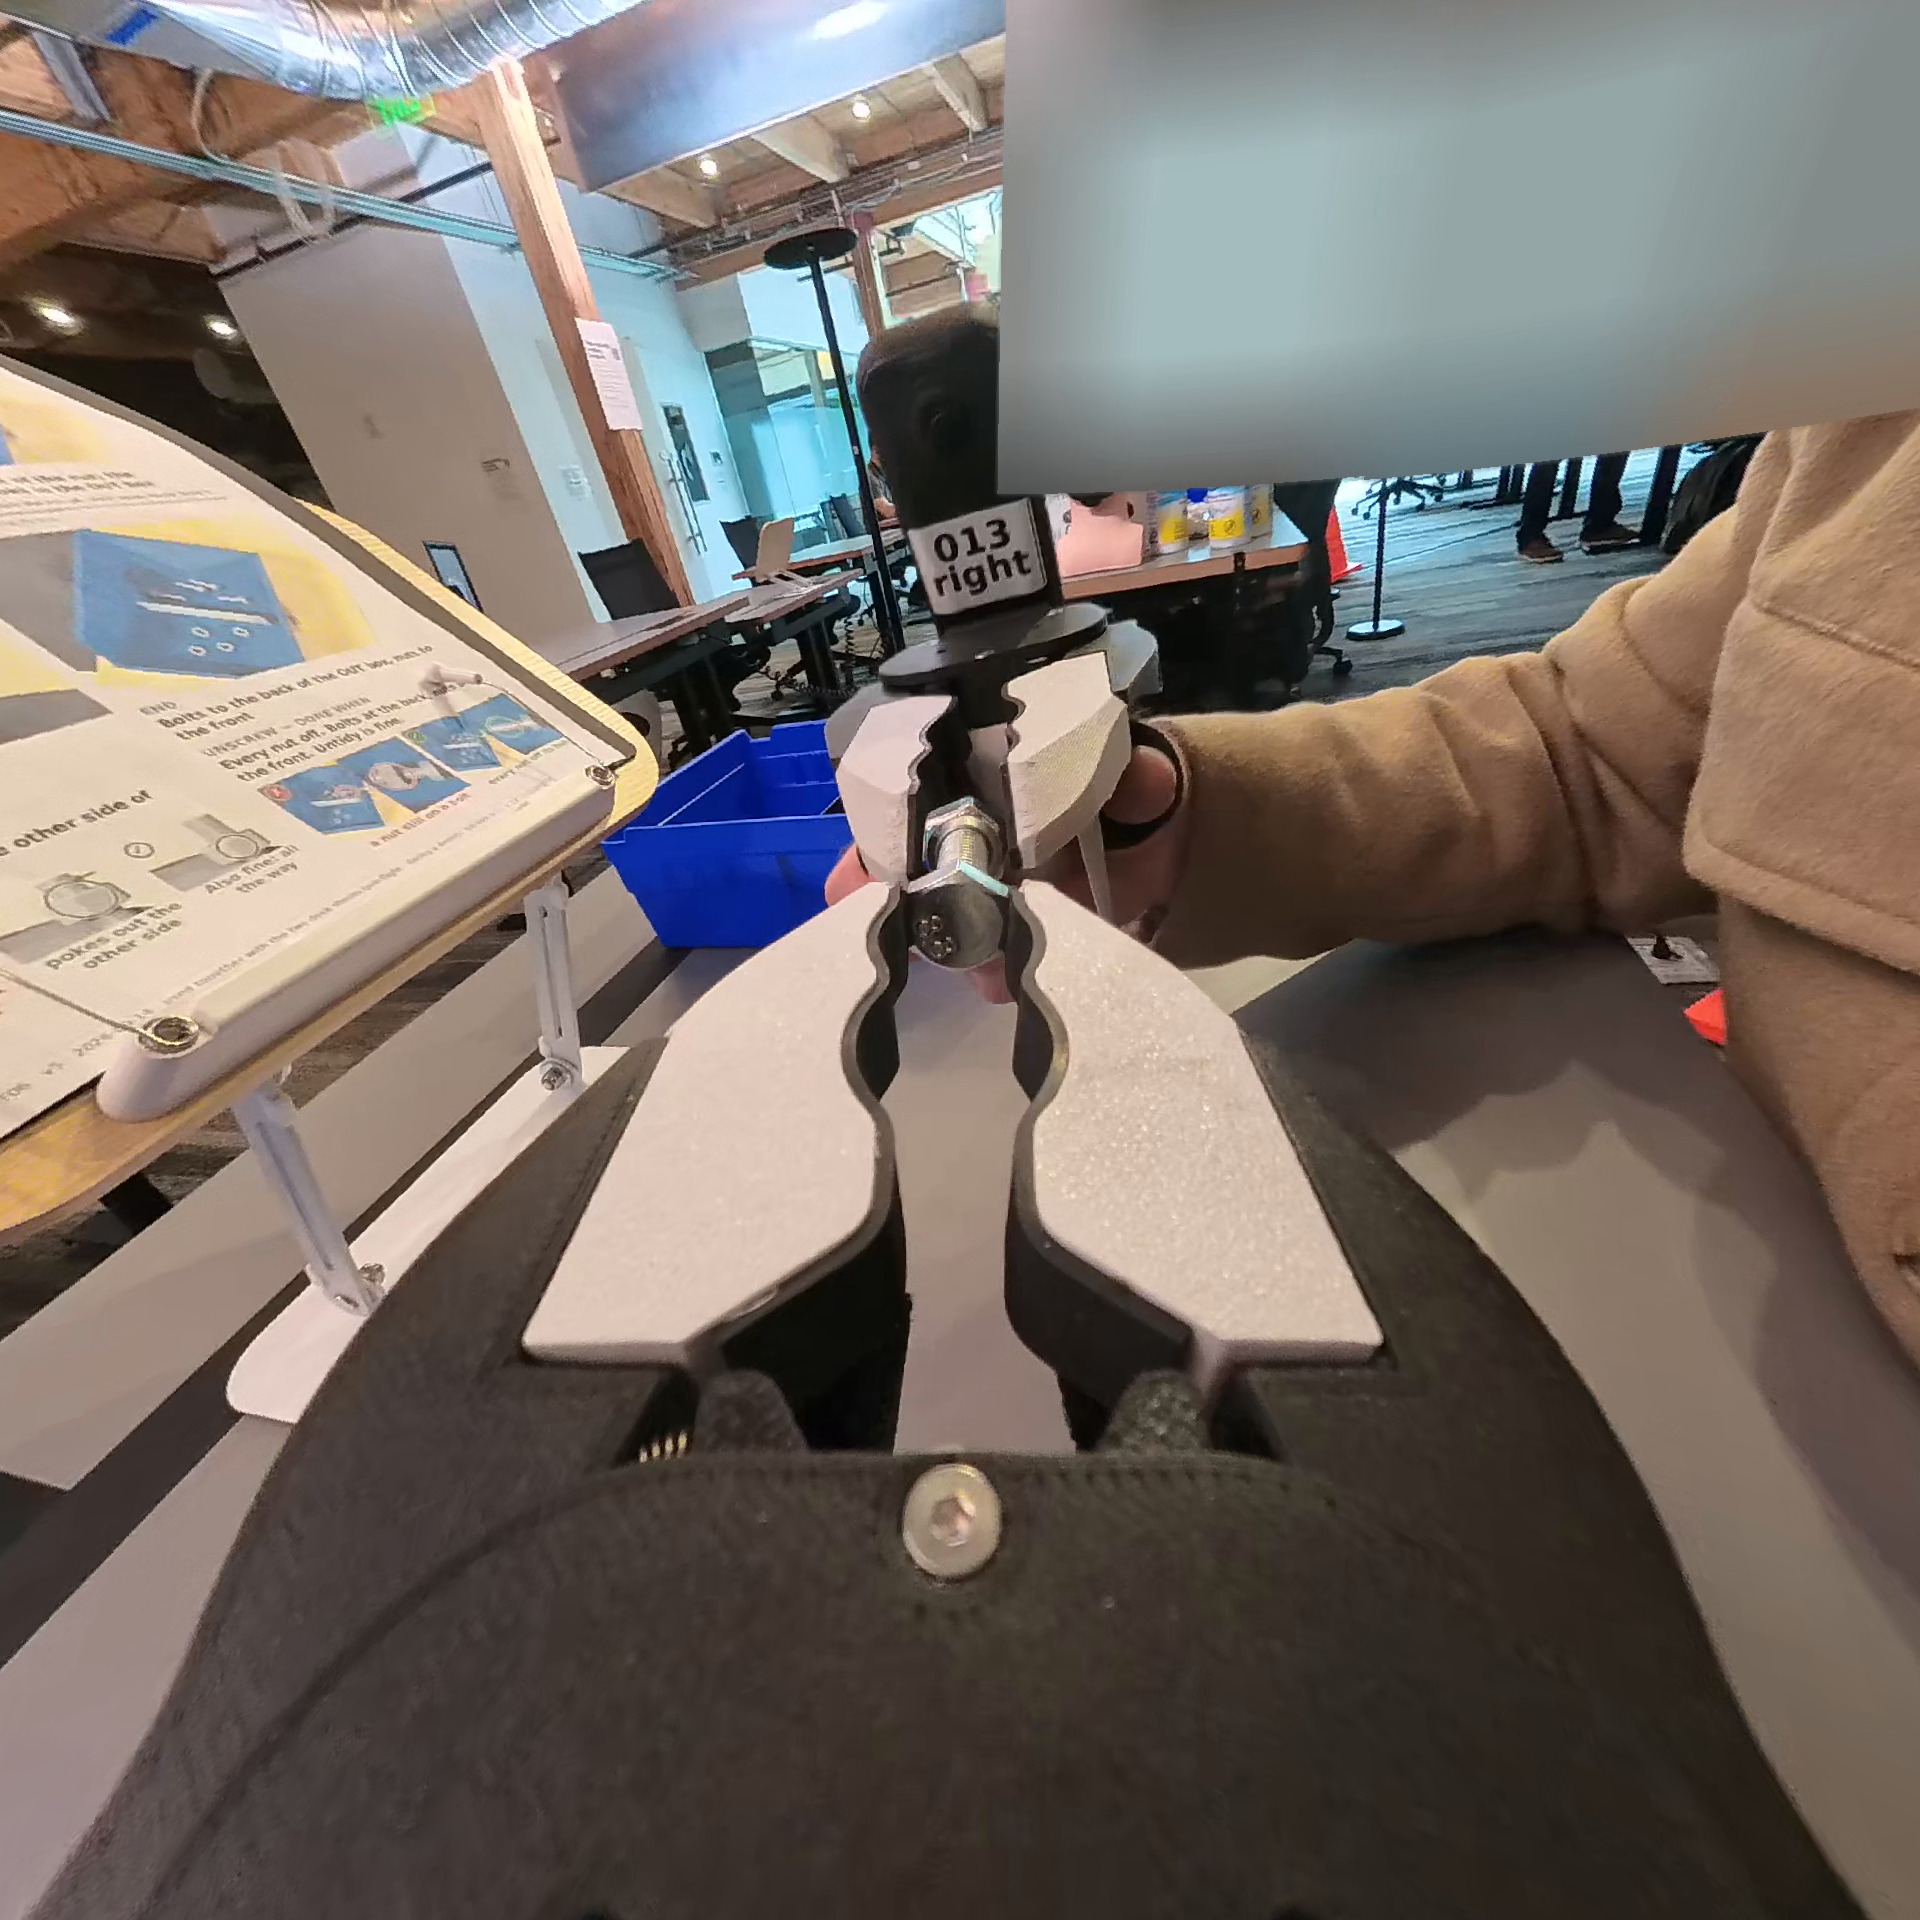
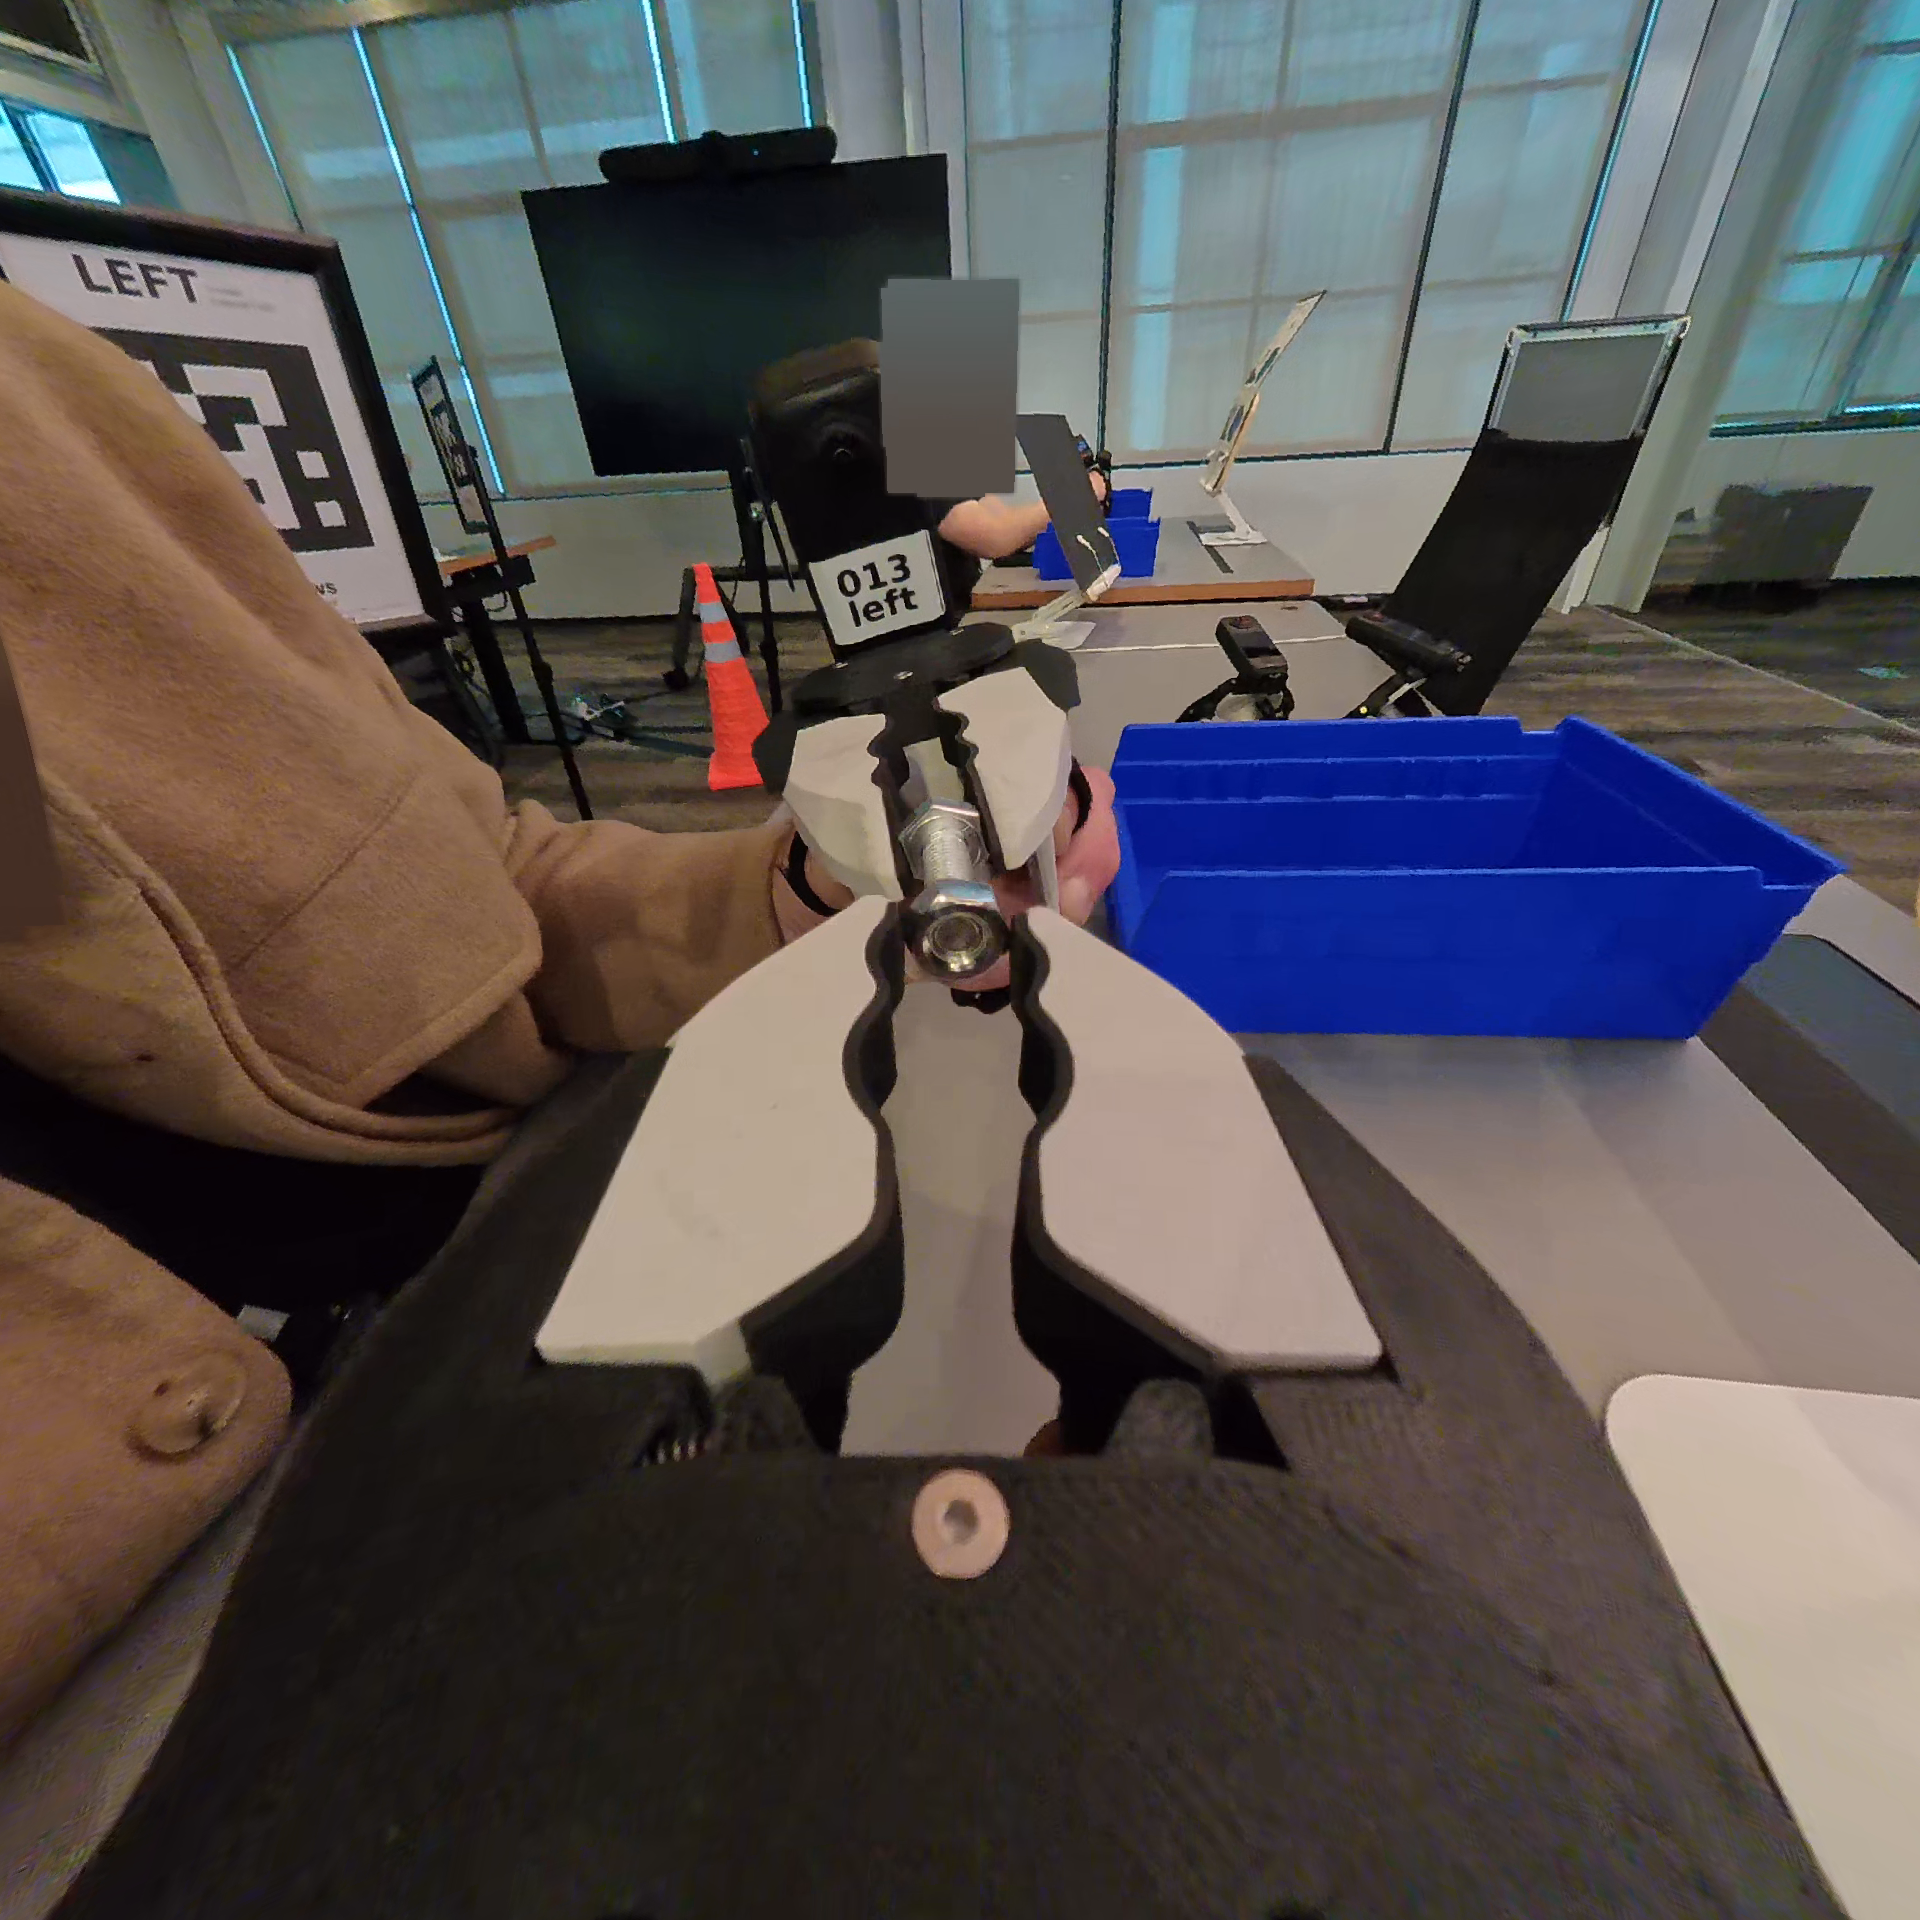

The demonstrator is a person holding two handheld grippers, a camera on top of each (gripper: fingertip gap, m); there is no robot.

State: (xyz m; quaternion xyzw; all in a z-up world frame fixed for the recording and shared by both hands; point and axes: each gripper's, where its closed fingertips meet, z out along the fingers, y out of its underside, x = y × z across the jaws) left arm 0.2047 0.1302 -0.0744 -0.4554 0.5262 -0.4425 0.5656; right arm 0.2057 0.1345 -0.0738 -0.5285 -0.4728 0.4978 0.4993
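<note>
A: Item one?
B: One steel bolt, bright zinc finish, hexagonal head, threaded shank, with a hex nut threaded on its shank. It was held in the air between the two grippers, above the grey worktop.

A: Who held which end?
B: The left gripper had its jaws narrowed onto the bolt head. The right gripper had its jaws narrowed on the other end of the bolt, where a second nut sat. Each pointed at the other, nose to nose.

A: Materials of the grippers?
B: Black bodies of rough, grainy print. Fingers faced with pale grey plates, matte, with wavy black inner edges.

A: Hands?
B: The person's right hand was wrapped around the right gripper's handle; a tan fleece sleeve reached in level over the worktop.

A: Surroundings?
B: A blue plastic bin, open-topped, stood on the worktop just beside the grippers. An instruction sheet on a tilted board stood near.
</note>
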